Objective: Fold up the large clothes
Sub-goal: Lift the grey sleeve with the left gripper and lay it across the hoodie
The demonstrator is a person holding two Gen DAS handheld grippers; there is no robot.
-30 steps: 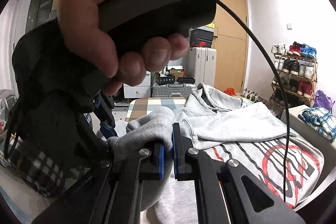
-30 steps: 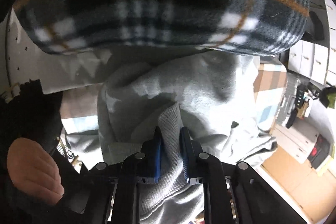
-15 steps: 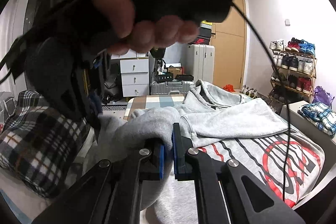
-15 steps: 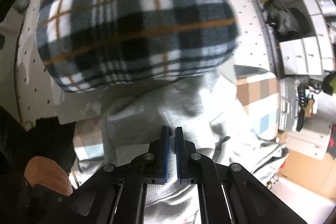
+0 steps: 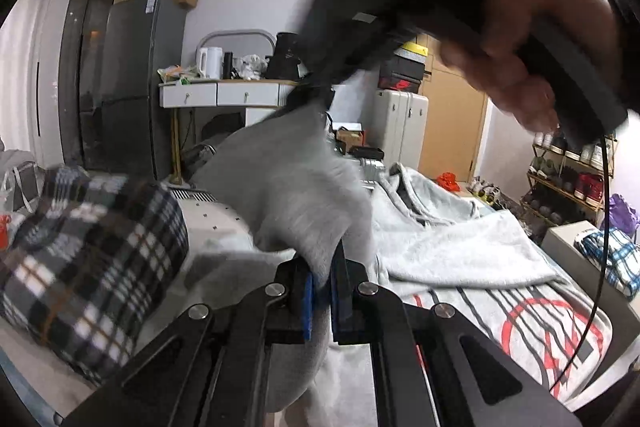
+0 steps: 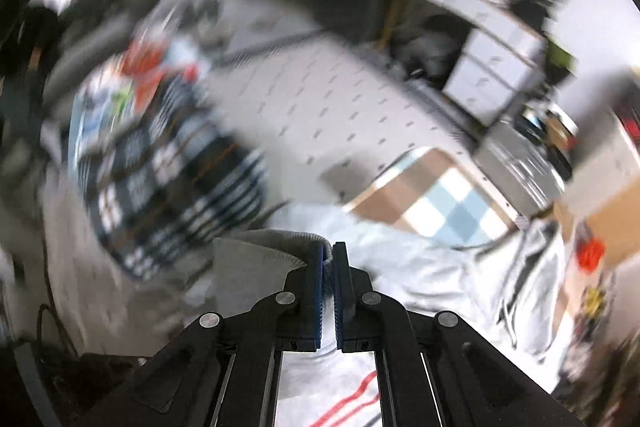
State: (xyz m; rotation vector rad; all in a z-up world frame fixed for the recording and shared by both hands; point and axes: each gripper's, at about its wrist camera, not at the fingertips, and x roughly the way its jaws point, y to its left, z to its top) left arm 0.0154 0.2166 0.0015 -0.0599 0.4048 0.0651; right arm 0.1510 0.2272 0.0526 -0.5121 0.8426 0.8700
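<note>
The grey hoodie lies spread across the bed, its hood toward the far end, while one part of it is lifted in a bunch above the bed's left side. The left gripper is clamped on that raised grey fabric. The right gripper has its blue pads pinched on a ribbed grey edge of the same garment. A plaid blanket sits at the bed's left edge. The right wrist view is heavily blurred.
</note>
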